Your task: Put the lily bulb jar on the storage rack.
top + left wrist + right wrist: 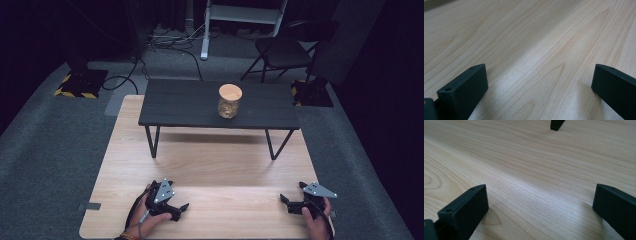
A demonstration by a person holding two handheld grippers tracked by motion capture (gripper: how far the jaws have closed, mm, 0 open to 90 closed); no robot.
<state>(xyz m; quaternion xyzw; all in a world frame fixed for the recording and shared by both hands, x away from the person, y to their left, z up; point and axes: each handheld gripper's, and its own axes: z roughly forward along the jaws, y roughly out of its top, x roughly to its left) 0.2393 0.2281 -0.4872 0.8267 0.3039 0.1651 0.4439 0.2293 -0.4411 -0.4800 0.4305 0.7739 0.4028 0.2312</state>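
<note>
High view: both grippers sit parked on the near edge of the light wooden table (200,165), each in a hand. Left gripper (183,207) at the left, right gripper (284,199) at the right, well apart from each other. The nearest thing to work on is the jar (229,101), cork-coloured lid on, standing upright on the small black bench (180,107) at the far side, right of its middle. Nothing held, nothing touched, so I'd call this the start: reach not begun. Next move likely needs one gripper lifted up over the bench edge and lined up on the jar body, jaws wide enough for its girth; the other may have to steady it or take the lid. Jar contents are hard to read, something brownish through the glass. The person's forearms are cut off at the bottom edge

Left gripper view: jaws spread wide, bare wood grain between them, resting low on the tabletop. Jaw roots are cut off by the frame

Right gripper view: jaws spread wide as well, nothing between them. A black bench leg (556,124) foot shows at the top, cropped
</note>
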